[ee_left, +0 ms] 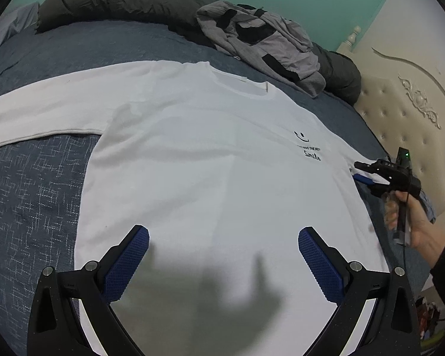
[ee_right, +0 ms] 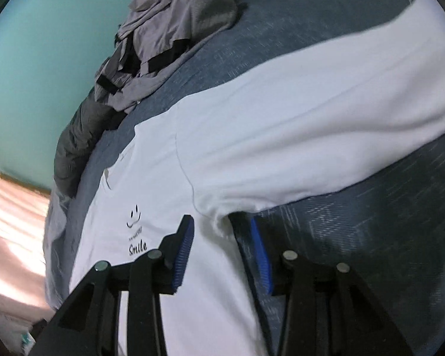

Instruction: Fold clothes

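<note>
White shirt [ee_left: 207, 154] flat on blue bedspread [ee_left: 29, 184]. Left gripper [ee_left: 222, 255] wide open over near hem, empty. Right gripper [ee_right: 222, 237] part open, straddling shirt's right armpit edge.

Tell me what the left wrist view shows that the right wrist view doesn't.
Only the left wrist view shows the headboard, the person's hand holding the right gripper, and the open left gripper above the shirt's lower body. Only the right wrist view shows the right gripper's jaws straddling the shirt edge at the armpit. Both show the white shirt, the grey clothes pile and the blue bedcover.
</note>
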